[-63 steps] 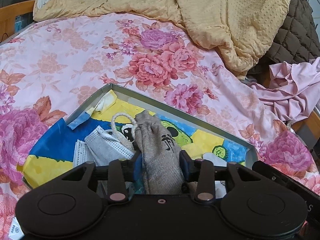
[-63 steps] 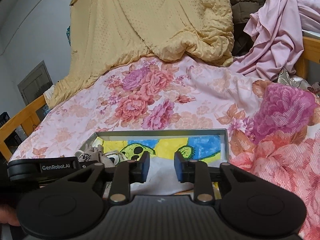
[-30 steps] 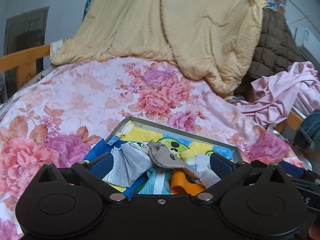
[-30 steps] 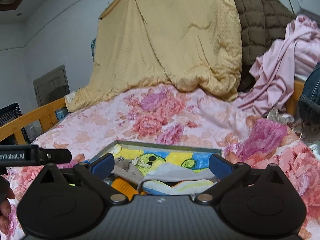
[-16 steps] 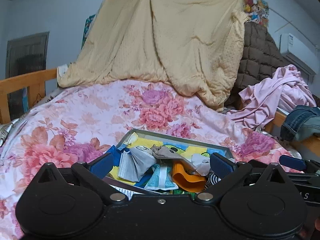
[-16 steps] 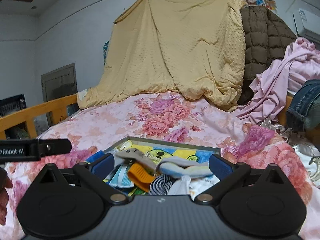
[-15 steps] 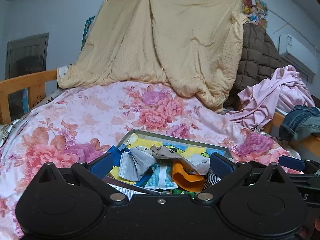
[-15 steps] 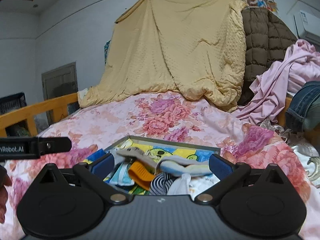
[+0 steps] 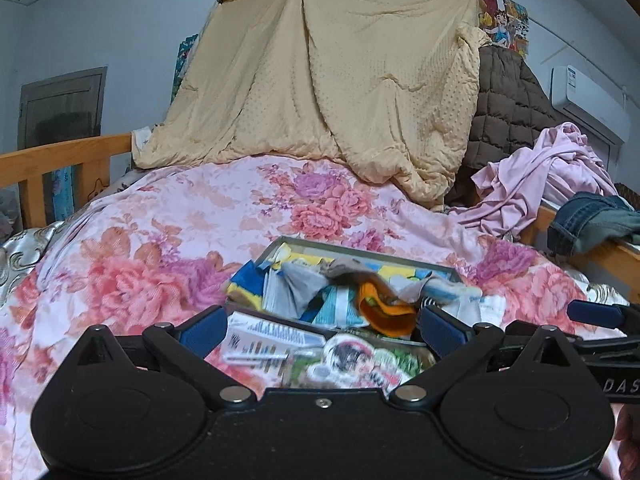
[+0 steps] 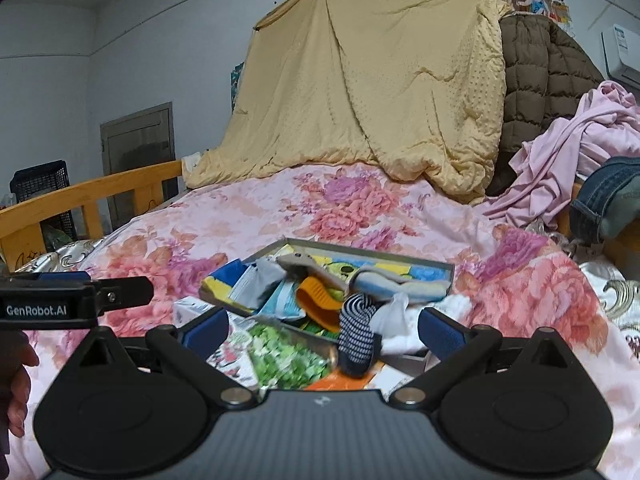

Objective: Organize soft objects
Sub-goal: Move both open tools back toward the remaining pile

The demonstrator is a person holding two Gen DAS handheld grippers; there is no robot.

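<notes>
grippers, left [image 9: 320,330] and right [image 10: 322,330], gape wide and empty, so pinch the striped sock [image 10: 356,330] draping the tin tray [image 10: 372,249]'s near edge mid-fold.

L gripper [image 9: 320,330]: jaws spread wide, nothing between the blue pads [image 9: 199,330], held level w/ fingers pointing fwd. R gripper [image 10: 322,330]: same, jaws fully apart, empty, level. In the R view the L gripper pokes in from the left edge at about the same height, w/ part of the L hand [image 10: 18,384] visible below it; in the L view the R gripper's tip shows at far right.
</notes>
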